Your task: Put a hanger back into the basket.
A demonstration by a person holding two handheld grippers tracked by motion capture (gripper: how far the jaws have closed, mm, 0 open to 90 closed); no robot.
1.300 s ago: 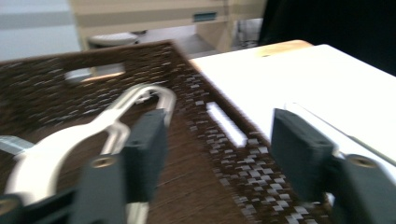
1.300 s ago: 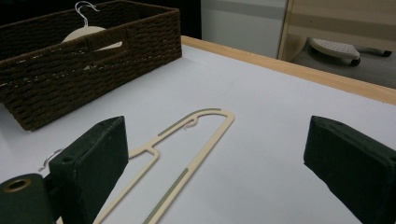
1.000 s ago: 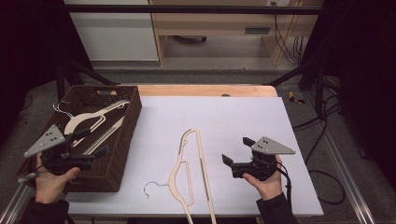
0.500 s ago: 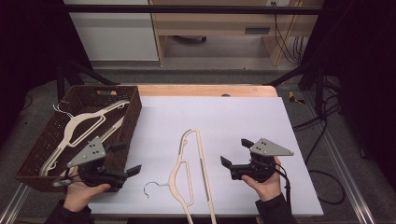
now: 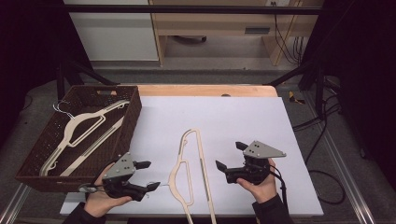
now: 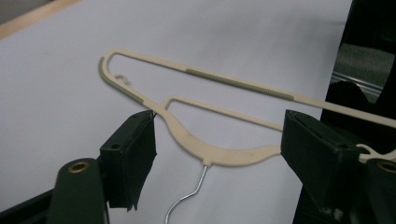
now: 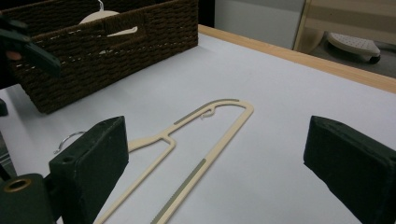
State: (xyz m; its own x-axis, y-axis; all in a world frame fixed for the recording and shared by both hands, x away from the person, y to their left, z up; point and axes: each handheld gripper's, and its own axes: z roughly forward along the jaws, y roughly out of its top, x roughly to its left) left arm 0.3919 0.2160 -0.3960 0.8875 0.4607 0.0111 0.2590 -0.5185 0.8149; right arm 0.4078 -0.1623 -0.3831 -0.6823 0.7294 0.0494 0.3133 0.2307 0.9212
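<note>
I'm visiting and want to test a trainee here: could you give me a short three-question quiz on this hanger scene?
1. True or false: the left gripper has its jaws open.
2. Where does the second hanger lie? A) in the wicker basket B) on the floor C) in a hand
3. Fill in: the hanger on the table has a metal ____.

Key: 1 true; 2 A; 3 hook.
</note>
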